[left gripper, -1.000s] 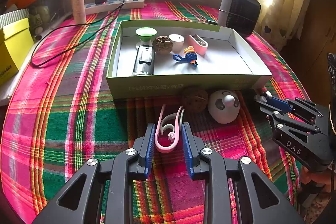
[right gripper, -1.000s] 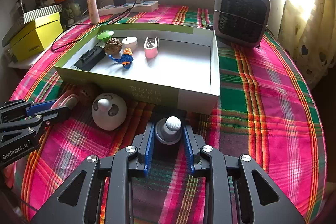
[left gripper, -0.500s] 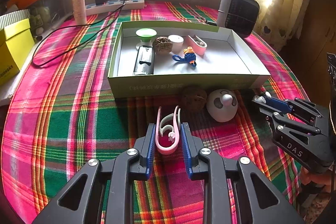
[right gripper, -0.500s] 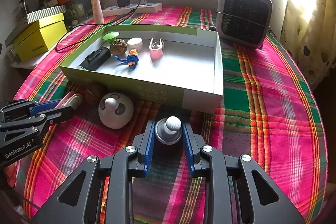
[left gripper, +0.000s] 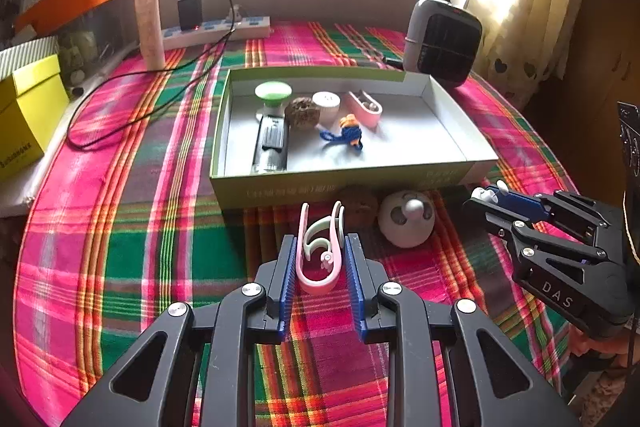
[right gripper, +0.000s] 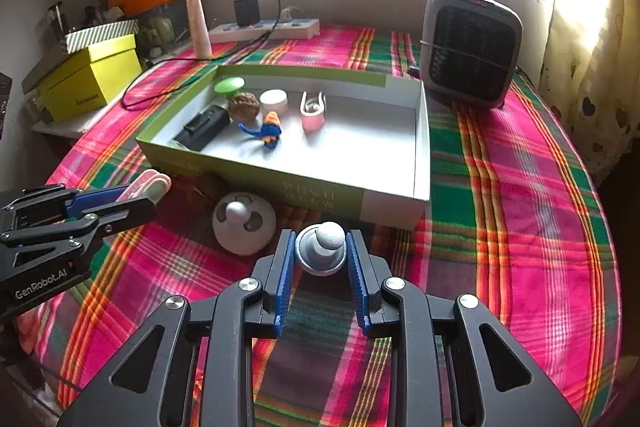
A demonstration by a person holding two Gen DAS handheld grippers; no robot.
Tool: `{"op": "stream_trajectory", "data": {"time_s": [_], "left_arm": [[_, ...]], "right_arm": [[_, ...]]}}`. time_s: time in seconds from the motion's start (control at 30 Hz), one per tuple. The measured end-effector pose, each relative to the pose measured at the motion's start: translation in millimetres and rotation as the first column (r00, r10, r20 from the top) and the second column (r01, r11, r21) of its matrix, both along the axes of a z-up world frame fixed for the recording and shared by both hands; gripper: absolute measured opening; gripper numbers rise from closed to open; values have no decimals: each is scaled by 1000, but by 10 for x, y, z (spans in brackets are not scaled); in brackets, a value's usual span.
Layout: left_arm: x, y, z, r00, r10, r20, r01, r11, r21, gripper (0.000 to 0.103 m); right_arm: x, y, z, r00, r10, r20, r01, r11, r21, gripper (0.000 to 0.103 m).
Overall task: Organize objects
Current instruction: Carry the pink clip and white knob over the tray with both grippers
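Two grippers are at work over a plaid tablecloth (left gripper: 120, 227), each with its blue pads pinched on something. The left gripper (left gripper: 321, 259) squeezes a pink U-shaped clip (left gripper: 318, 277) with a pale green hook inside it; the clip's open prongs point toward twelve o'clock, at the near wall of the green-rimmed box (left gripper: 400, 181). In the right wrist view the same clip (right gripper: 148, 185) pokes out of the left gripper's tips at about nine o'clock. The right gripper (right gripper: 321, 259) clamps a small grey knob with a white ball top (right gripper: 322, 247), just short of the box's near right corner (right gripper: 392, 211); in the left wrist view its tips (left gripper: 486, 197) sit at three o'clock.

Between the grippers, on the cloth against the box wall, lie a white round gadget (left gripper: 407, 219) and, at its ten o'clock, a brown walnut-like ball (left gripper: 362, 209), partly hidden by the clip.

Inside the box, in its far left part, are a green-topped stand (left gripper: 273, 95), a black rectangular device (left gripper: 271, 143), another brown walnut-like ball (left gripper: 302, 113), a white round lid (left gripper: 326, 103), a second pink clip (left gripper: 364, 107) and a blue and orange toy figure (left gripper: 348, 135). The box's right half is bare floor.

Beyond the box, a small grey heater (left gripper: 442, 41) stands at one o'clock, a power strip (left gripper: 216, 31) with a black charger at eleven o'clock, and a yellow box (left gripper: 28, 115) at nine o'clock.
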State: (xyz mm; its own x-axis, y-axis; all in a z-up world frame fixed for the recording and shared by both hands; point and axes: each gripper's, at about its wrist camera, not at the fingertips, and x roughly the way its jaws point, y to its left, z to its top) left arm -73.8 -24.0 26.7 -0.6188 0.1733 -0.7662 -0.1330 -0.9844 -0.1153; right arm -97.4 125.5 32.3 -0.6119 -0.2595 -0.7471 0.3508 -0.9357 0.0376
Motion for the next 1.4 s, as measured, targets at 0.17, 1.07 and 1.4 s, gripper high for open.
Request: {"op": "stream_trajectory", "data": {"time_s": [0.17, 1.07, 1.4], "left_arm": [[-86, 9, 85, 1000, -6, -12, 6, 1000, 8, 22], [-815, 48, 22, 1000, -12, 20, 11, 1000, 18, 22], [-984, 74, -88, 999, -13, 45, 13, 1000, 6, 22]], "right_arm": [[-50, -24, 74, 1000, 7, -10, -7, 1000, -13, 27], [-729, -255, 38, 999, 37, 28, -36, 999, -41, 27], [-872, -278, -80, 998, 39, 59, -37, 999, -33, 27]]}}
